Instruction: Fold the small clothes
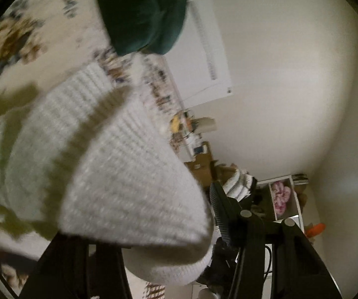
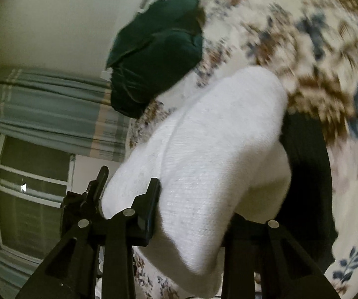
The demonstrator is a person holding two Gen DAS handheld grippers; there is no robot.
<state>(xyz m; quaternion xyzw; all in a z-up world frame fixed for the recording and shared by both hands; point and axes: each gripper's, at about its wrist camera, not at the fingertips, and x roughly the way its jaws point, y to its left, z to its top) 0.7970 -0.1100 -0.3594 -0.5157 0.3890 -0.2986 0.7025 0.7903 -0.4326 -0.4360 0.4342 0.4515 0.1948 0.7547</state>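
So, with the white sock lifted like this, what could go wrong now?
The white sock is bunched across the right claw, so a fold may come out uneven. In the left wrist view the sock drapes over the left claw and hides its grip; it might slip. The dark green cloth lies close and could be dragged.

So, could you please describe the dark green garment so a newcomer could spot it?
Start at the floral bedspread. Near its edge, beyond the white knit garment, lies the dark green garment, bunched in a heap. It is the only dark green item; its neighbour is white.
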